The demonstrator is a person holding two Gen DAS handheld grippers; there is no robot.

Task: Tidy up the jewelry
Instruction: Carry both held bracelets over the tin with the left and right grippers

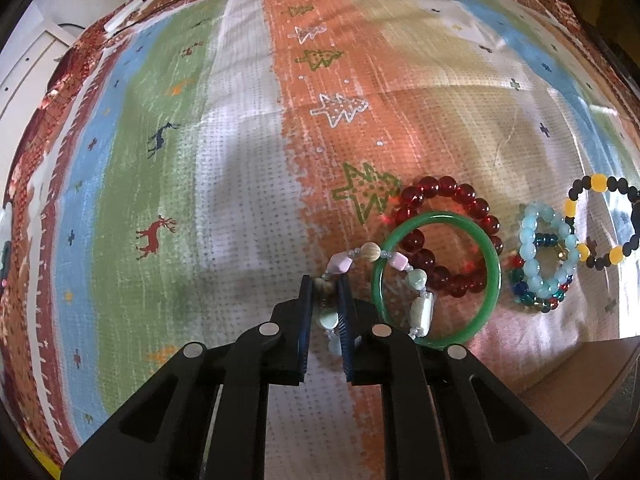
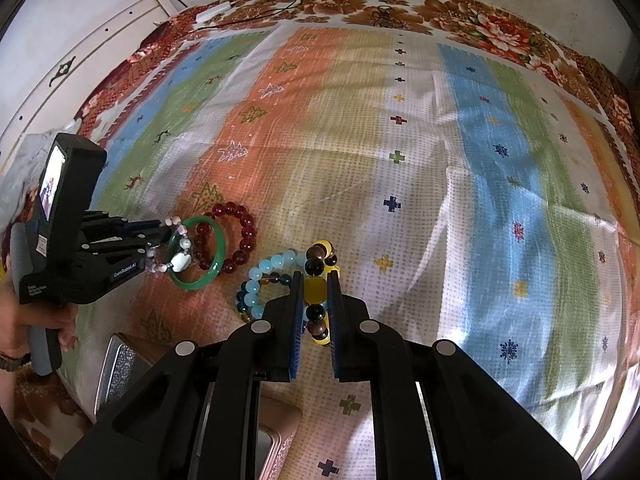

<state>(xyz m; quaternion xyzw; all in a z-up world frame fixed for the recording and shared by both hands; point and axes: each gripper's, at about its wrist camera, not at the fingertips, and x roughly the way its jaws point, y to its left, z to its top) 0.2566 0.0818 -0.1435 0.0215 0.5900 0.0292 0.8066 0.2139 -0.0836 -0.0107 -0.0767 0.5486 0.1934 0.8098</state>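
My left gripper (image 1: 325, 280) is shut on a pastel stone bracelet (image 1: 421, 310) whose far side lies across the green bangle (image 1: 491, 256). A red bead bracelet (image 1: 448, 188) lies under the bangle. To the right lie a light-blue bead bracelet (image 1: 528, 236) on a multicolour one (image 1: 534, 300), and the black-and-yellow bracelet (image 1: 598, 182). My right gripper (image 2: 314, 276) is shut on the black-and-yellow bracelet (image 2: 315, 288). The left gripper (image 2: 160, 236) shows in the right wrist view beside the green bangle (image 2: 218, 256), red bracelet (image 2: 248, 232) and light-blue bracelet (image 2: 264, 268).
All lies on a striped patterned cloth (image 2: 400, 160) over a floral bedspread (image 2: 480, 20). A pink-edged box (image 2: 280, 432) and a metal-rimmed tray (image 2: 116, 364) sit at the near edge. A cardboard-coloured box (image 1: 592, 380) is at lower right in the left wrist view.
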